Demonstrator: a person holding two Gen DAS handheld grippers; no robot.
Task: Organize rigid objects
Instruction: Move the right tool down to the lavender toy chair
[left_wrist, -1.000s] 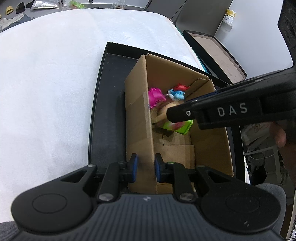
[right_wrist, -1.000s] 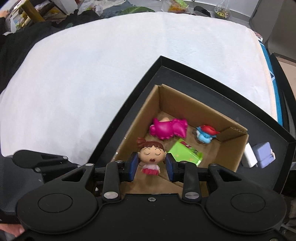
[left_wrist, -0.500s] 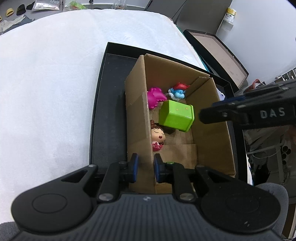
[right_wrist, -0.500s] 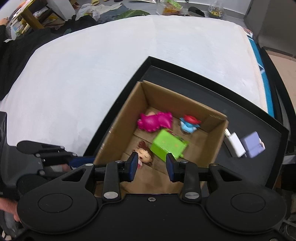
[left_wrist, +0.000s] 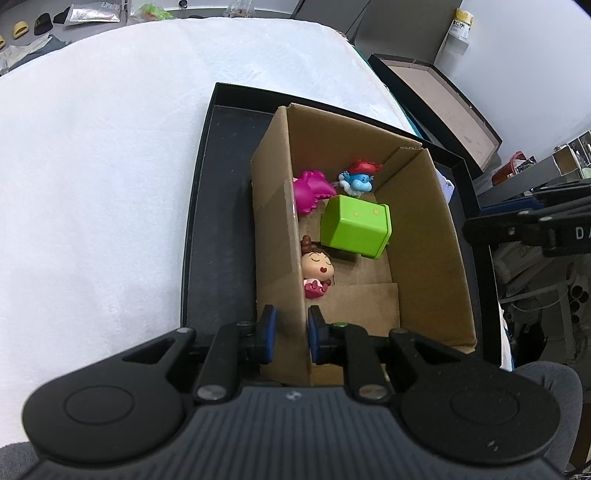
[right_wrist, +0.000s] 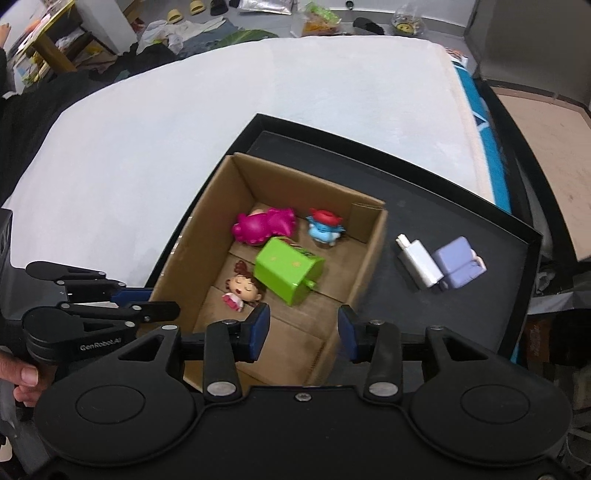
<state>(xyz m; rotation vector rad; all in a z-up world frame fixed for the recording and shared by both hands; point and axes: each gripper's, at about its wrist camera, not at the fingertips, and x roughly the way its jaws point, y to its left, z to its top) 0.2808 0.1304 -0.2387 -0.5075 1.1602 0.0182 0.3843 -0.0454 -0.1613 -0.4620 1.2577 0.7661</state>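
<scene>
Four toys lie in the box (right_wrist: 369, 254): the doll (right_wrist: 242, 290) on its back near the left wall, the green cube (right_wrist: 288, 271) tipped beside it, the pink figure (right_wrist: 264, 229) and the blue figure (right_wrist: 325, 229) at the far end. Outside, on the black tray (right_wrist: 461, 317), the white piece (right_wrist: 419, 264) and the lilac piece (right_wrist: 460, 267) sit touching, well right of the box.

Our left gripper (left_wrist: 289, 334) straddles the box's near-left wall, its jaws close on either side of the cardboard; we cannot tell whether they actually clamp it. Our right gripper (right_wrist: 303, 332) hovers above the near end of the box, jaws spread and empty.

We judge the next pick to be on the tray. We should swing right, clear the box rim, come down over one piece alone, and keep the box steadied.
</scene>
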